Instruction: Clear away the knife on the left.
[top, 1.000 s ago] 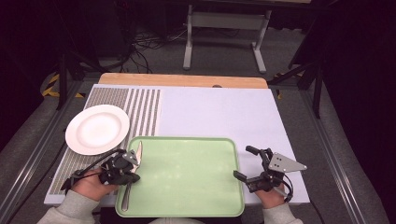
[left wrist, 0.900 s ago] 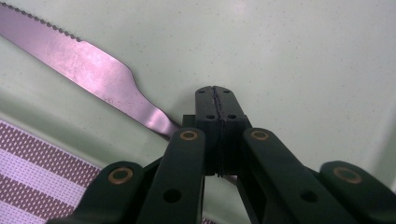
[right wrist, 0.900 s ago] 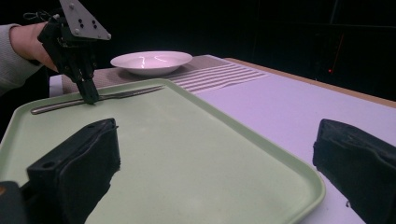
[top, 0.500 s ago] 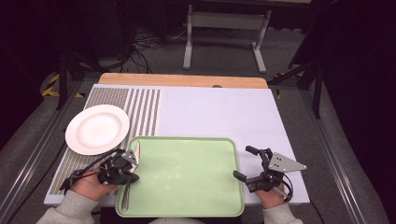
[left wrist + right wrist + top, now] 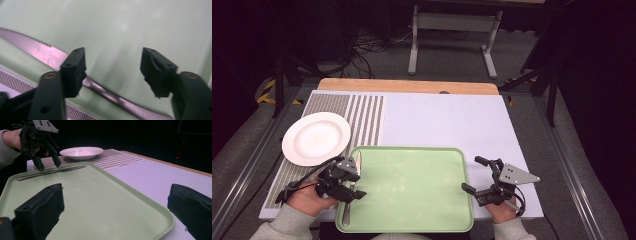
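Left tool (image 5: 353, 181) jaws just opened, straddling knife (image 5: 45, 53); thin, stiff, slippery steel — grip handle. Right tool (image 5: 478, 176) open, empty.

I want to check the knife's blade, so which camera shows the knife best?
The left gripper view: the knife is close up, its serrated edge clear, lying on the green tray. The right gripper view shows its full length from afar, under the left gripper. The high view shows a thin sliver.

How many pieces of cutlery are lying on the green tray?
1: a serrated metal knife lies along the left edge of the pale green plastic tray, under the left gripper. No other cutlery is visible.
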